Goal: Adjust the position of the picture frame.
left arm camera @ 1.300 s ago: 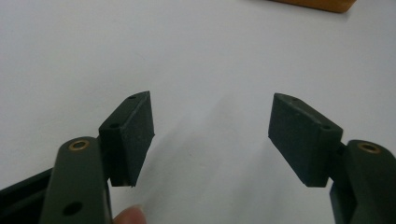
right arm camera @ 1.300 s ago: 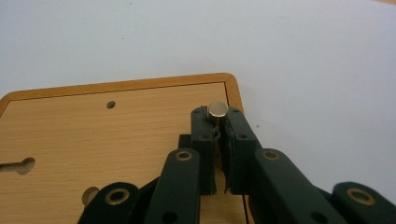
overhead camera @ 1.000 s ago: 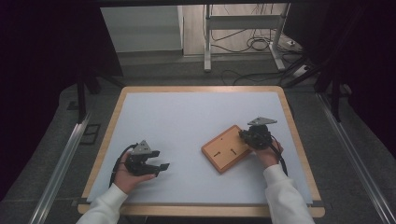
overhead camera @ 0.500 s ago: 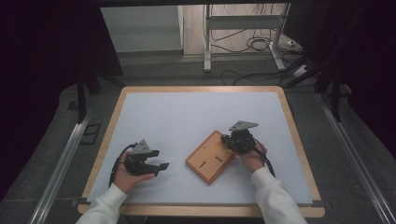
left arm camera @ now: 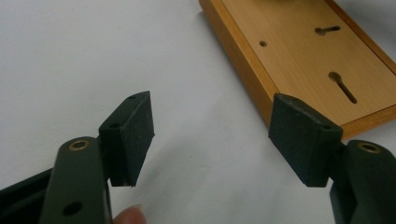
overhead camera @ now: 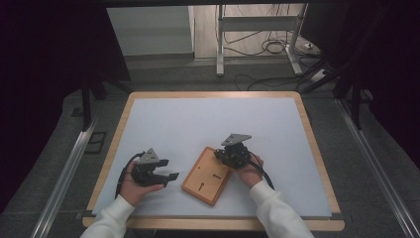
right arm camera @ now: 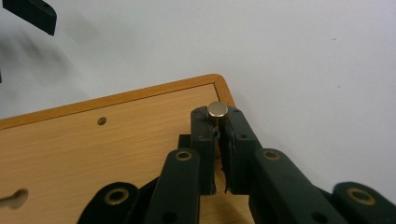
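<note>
Dragged the board [overhead camera: 207,175] leftward; right claw [right arm camera: 217,122] clamped on its metal peg [right arm camera: 217,108], left claw [left arm camera: 219,133] apart beside it. I'd slide slow, flat.

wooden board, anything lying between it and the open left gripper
Nothing visible. Bare white table surface lies between the open left gripper and the rectangular orange-brown wooden board; the right gripper is at the board's far corner.

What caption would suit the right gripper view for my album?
Right gripper shut on a small metal peg at the corner of a wooden board.
</note>
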Tool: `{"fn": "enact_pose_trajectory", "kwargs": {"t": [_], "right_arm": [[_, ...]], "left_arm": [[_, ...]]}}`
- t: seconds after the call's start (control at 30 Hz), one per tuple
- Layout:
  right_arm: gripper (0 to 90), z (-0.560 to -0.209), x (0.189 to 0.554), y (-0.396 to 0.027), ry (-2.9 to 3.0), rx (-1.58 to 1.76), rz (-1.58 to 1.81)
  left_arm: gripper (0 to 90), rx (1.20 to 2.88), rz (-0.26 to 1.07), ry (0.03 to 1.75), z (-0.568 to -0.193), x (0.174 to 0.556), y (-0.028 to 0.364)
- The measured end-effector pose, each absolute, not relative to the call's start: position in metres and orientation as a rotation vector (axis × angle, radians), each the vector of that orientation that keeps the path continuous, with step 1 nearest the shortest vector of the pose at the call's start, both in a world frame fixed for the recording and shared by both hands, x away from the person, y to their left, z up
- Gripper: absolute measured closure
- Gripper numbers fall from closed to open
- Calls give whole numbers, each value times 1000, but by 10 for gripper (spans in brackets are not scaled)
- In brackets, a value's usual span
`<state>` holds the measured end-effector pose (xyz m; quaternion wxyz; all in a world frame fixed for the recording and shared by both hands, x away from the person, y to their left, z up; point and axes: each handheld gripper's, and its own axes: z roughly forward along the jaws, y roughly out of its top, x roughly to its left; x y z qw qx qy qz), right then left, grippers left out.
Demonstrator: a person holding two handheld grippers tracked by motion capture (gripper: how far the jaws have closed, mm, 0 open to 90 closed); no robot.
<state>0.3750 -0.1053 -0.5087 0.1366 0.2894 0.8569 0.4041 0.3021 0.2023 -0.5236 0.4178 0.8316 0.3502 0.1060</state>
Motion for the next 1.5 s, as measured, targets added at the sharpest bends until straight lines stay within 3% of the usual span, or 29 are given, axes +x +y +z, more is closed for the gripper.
{"fn": "enact_pose_trajectory", "kwargs": {"t": [0.2,0.23,0.33,0.37,0.5,1.0,1.23,1.43,1.5], "right_arm": [[830,-515,379,-102,2488,861,1181],[693,-514,378,-103,2488,863,1196],[608,-511,376,-105,2471,872,1196],[477,-506,372,-110,2436,891,1205],[340,-500,364,-128,2371,950,1202],[273,-501,314,-229,2256,1176,1181],[269,-507,281,-257,2237,1203,1184],[266,-504,278,-262,2213,1195,1202],[263,-504,279,-261,2215,1188,1207]], "left_arm": [[306,2086,265,879,-524,302,203],[306,2086,266,880,-524,302,203],[305,2084,267,879,-523,302,203],[306,2085,268,877,-523,301,203],[306,2092,266,872,-524,302,202],[322,2105,279,881,-524,301,201],[321,2096,264,899,-525,302,200],[356,2099,242,895,-525,302,198],[580,2087,199,882,-525,301,198]]}}
